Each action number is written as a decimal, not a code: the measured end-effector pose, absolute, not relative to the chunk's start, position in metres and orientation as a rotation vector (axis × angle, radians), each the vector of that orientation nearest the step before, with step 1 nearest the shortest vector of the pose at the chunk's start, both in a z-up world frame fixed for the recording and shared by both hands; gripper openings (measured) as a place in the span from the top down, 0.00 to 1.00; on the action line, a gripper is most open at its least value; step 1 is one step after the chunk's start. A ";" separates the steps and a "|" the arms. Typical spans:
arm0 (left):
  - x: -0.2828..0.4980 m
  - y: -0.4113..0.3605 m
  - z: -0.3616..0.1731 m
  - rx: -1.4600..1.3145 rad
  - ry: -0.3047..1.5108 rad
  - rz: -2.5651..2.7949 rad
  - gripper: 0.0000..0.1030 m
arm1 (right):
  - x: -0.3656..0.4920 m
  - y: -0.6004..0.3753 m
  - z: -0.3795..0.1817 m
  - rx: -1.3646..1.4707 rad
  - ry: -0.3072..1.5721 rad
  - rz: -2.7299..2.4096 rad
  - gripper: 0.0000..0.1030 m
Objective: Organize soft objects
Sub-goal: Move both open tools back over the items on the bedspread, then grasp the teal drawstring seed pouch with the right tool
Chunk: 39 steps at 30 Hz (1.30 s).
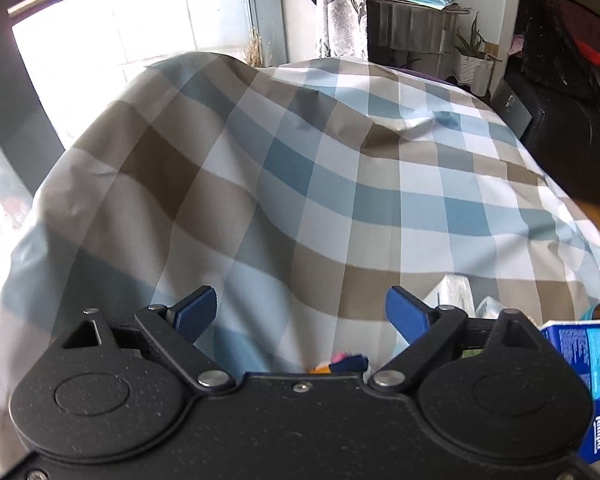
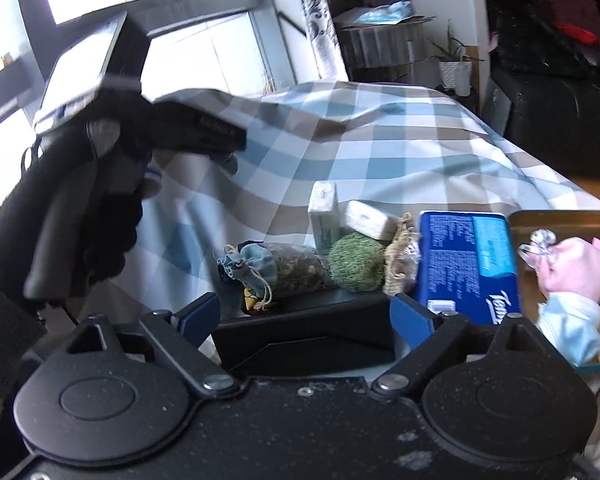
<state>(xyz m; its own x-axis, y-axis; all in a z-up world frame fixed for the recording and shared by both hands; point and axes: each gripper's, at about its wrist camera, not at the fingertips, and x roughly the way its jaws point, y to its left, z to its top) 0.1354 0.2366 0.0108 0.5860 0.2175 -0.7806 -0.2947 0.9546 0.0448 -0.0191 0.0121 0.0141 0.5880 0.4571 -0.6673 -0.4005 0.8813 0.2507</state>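
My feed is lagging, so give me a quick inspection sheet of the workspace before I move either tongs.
Surface: checked cloth, rumpled, covers the whole top.
Job's things: drawstring pouch, green ball, burlap sachet, two white tissue packs, blue Tempo pack; tray holds pink and blue soft items.
Clutter: black bin in front of the right tongs.
Grippers: left tongs open, empty; right tongs open, empty.
Cables: thin black cord by the left hand.
Surroundings: window, curtain, potted plant, dark sofa.
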 end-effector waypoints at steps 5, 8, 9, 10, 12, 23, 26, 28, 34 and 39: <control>0.132 0.252 -0.003 -0.168 0.942 0.295 0.14 | 0.000 0.035 -0.001 0.038 0.833 0.499 0.15; 0.129 0.256 -0.010 -0.153 0.961 0.336 0.14 | 0.017 0.040 -0.009 0.040 0.837 0.470 0.18; 0.129 0.258 -0.011 -0.161 0.968 0.340 0.14 | 0.023 0.041 -0.010 0.044 0.835 0.456 0.20; 0.129 0.259 -0.011 -0.176 0.972 0.338 0.14 | 0.030 0.041 -0.011 0.045 0.833 0.442 0.21; 0.130 0.262 -0.009 -0.209 0.974 0.325 0.14 | 0.045 0.041 -0.012 0.041 0.826 0.414 0.22; 0.132 0.265 -0.009 -0.270 0.985 0.298 0.14 | 0.119 0.053 -0.017 -0.055 0.800 0.358 0.31; 0.133 0.267 -0.010 -0.290 0.987 0.293 0.14 | 0.129 0.062 -0.020 -0.090 0.784 0.354 0.36; 0.133 0.268 -0.010 -0.299 0.986 0.295 0.14 | 0.138 0.070 -0.024 -0.112 0.783 0.334 0.36; 0.132 0.273 -0.009 -0.318 0.976 0.315 0.14 | 0.150 0.097 -0.043 -0.180 0.805 0.357 0.44; 0.132 0.275 -0.008 -0.316 0.965 0.333 0.14 | 0.148 0.122 -0.044 -0.191 0.826 0.496 0.44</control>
<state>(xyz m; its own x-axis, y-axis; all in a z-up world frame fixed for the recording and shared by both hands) 0.1317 0.2753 -0.0081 0.5269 0.1344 -0.8393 -0.4115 0.9043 -0.1136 0.1483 0.1224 -0.0435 0.5715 0.3474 -0.7434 -0.4930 0.8696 0.0274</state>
